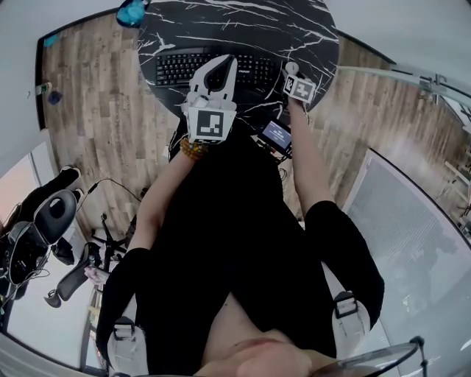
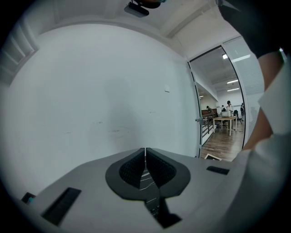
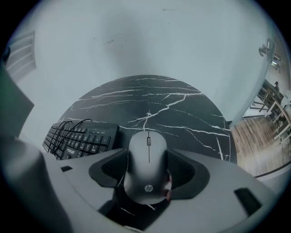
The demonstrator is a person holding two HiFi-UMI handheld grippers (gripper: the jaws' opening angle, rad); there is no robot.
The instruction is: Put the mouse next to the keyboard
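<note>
A grey mouse (image 3: 146, 179) sits between the jaws of my right gripper (image 3: 147, 154), whose pads press on both of its sides. It is held over the near part of the round black marble table (image 3: 182, 113), just right of the black keyboard (image 3: 82, 139). In the head view the right gripper (image 1: 292, 69) is at the right end of the keyboard (image 1: 173, 68), and the mouse is hidden there. My left gripper (image 1: 223, 65) is raised over the keyboard's middle. In its own view the left gripper (image 2: 145, 154) is shut on nothing and faces a white wall.
A blue object (image 1: 132, 11) lies at the table's far left edge. A small device with a lit screen (image 1: 276, 134) is below the table's near edge. An office chair (image 1: 51, 213) stands on the wooden floor at left. A glass doorway (image 2: 218, 118) opens at the right.
</note>
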